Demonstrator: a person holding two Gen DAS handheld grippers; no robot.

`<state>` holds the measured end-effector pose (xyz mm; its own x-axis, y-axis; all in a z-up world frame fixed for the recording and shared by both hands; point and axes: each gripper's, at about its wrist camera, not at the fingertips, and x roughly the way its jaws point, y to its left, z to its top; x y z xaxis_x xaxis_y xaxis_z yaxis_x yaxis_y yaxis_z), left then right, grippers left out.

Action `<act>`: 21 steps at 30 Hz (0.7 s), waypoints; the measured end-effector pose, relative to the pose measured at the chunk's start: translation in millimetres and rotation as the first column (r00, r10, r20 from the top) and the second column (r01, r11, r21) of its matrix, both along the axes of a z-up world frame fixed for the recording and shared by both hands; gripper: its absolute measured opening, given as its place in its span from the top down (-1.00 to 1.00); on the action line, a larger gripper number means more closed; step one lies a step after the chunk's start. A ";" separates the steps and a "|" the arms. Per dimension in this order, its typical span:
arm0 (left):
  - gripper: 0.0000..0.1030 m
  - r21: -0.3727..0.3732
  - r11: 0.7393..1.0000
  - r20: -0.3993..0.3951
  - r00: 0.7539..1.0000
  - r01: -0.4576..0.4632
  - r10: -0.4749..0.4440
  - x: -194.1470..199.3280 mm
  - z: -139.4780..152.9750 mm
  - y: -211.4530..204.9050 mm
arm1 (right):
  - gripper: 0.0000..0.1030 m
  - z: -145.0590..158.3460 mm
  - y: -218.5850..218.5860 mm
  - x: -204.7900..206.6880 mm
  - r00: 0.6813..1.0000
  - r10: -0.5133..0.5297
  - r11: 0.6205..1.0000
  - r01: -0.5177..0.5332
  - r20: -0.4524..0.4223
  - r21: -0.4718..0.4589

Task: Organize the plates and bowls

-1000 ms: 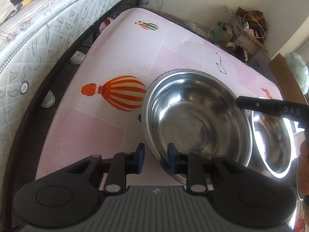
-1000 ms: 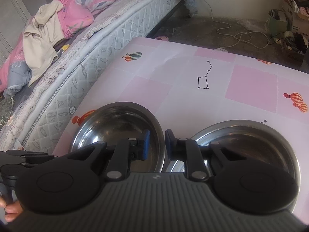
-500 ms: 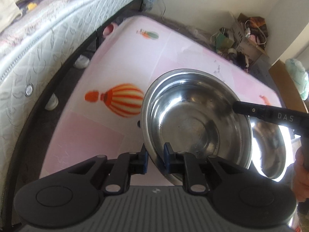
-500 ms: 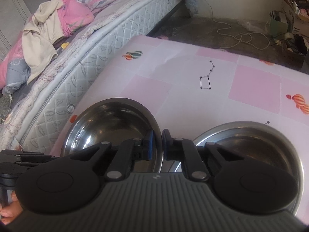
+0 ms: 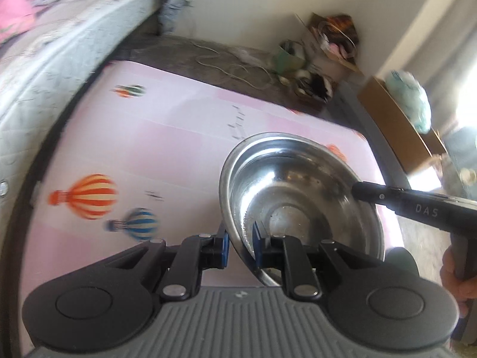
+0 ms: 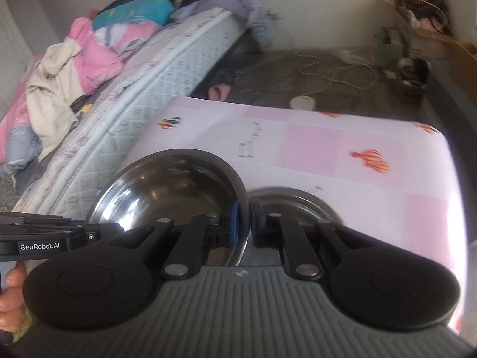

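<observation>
The left gripper pinches the near rim of a steel bowl; the right gripper pinches its opposite rim. The bowl, mouth up and slightly tilted, sits above the pink table's near edge, beside a second bowl.

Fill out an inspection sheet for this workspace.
Surface: pink balloon-print table cover.
Job's things: large steel bowl; second steel bowl beside it.
Clutter: nothing seen on the table.
Grippers: left gripper and right gripper each shut on the large steel bowl's rim, opposite sides.
Cables: white cord on the floor.
Surroundings: mattress with bedding; cardboard boxes.
</observation>
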<state>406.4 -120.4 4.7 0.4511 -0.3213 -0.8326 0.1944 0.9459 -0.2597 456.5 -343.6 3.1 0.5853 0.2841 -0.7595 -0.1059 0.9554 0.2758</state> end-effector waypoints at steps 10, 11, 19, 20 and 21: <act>0.66 0.045 0.997 -0.079 0.995 0.065 -0.061 5.6 -38.6 -54.7 | 0.84 -35.1 -70.6 -22.1 0.992 -0.113 0.993 0.111 -0.055 -0.041; 0.66 0.045 0.997 -0.078 0.995 0.068 -0.064 5.5 -40.2 -56.0 | 0.84 -37.6 -72.2 -23.2 0.992 -0.114 0.993 0.111 -0.056 -0.048; 0.22 0.062 0.994 -0.045 0.995 0.088 -0.085 0.9 -33.8 -63.5 | 0.79 -51.5 -71.0 -15.9 0.990 -0.116 0.993 0.112 -0.082 -0.048; 0.13 0.064 0.994 -0.034 0.995 0.092 -0.090 -0.4 -31.6 -62.6 | 0.79 -51.0 -70.3 -14.4 0.990 -0.115 0.993 0.111 -0.081 -0.050; 0.11 0.068 0.993 -0.017 0.996 0.093 -0.092 -1.4 -29.4 -61.3 | 0.79 -50.1 -68.7 -11.9 0.990 -0.116 0.992 0.113 -0.080 -0.051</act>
<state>405.0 -181.7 -24.7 0.4100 -0.3031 -0.8602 0.2788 0.9397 -0.1982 444.6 -412.3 -47.0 0.5469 0.1826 -0.8170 0.0261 0.9717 0.2347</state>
